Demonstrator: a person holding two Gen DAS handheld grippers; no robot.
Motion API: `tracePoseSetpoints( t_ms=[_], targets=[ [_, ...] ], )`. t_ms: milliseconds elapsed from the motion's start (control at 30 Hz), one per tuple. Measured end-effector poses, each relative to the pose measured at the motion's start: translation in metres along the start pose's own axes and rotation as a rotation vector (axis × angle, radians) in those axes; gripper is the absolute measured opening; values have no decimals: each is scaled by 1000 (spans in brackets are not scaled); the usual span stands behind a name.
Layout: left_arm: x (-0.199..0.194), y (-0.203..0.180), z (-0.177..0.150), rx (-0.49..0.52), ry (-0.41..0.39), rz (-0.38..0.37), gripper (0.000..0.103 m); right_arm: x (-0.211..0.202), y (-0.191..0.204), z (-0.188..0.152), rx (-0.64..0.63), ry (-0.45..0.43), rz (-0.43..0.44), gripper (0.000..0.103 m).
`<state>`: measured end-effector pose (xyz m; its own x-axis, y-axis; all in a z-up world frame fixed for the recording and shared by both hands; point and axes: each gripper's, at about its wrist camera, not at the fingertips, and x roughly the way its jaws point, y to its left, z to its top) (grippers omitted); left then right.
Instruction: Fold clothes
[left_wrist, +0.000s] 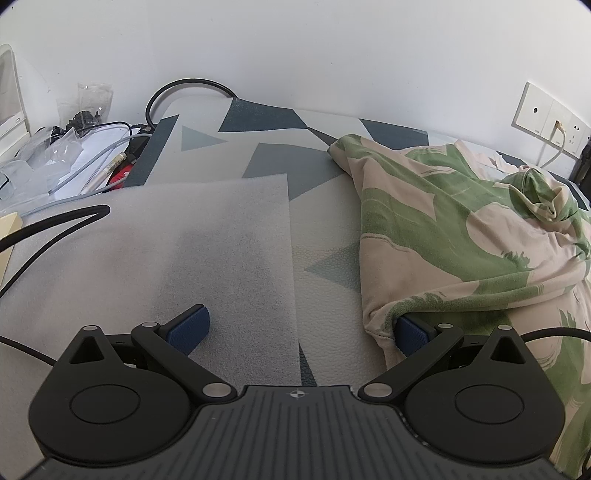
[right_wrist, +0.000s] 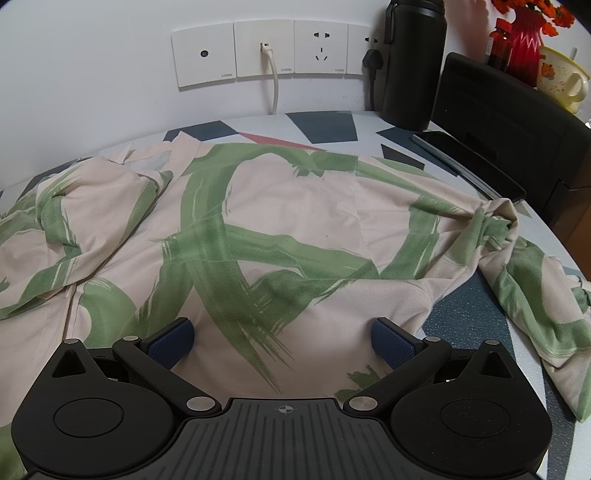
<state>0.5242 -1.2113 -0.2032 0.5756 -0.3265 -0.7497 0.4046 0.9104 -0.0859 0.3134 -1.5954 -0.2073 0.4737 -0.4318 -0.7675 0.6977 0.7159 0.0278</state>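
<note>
The counter (left_wrist: 325, 266) carries a cream and green garment (right_wrist: 295, 221), spread out and rumpled. A white foam sheet (left_wrist: 184, 240) lies beside it. The left gripper (left_wrist: 301, 328) and right gripper (right_wrist: 282, 338) hold nothing, jaws wide apart.

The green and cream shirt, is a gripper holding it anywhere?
No. The left gripper and right gripper are both open. The shirt lies loose on the table; its edge only drapes over one left finger.
</note>
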Motion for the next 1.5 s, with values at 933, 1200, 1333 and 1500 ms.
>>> tracePoseSetpoints(
  t_ms=[933, 1200, 1333, 1500],
  targets=[
    [1, 0, 2, 5, 9, 5, 103, -5, -4, 23, 4, 29, 29, 102],
    [-1, -2, 2, 66, 1, 3, 103, -12, 26, 63, -66, -103, 160, 102],
    [-2, -7, 3, 120, -16, 23, 103, 9, 55, 83, -129, -123, 237, 96],
    [-5, -17, 3, 204, -48, 72, 103, 41, 74, 111, -119, -129, 275, 81]
  ],
)
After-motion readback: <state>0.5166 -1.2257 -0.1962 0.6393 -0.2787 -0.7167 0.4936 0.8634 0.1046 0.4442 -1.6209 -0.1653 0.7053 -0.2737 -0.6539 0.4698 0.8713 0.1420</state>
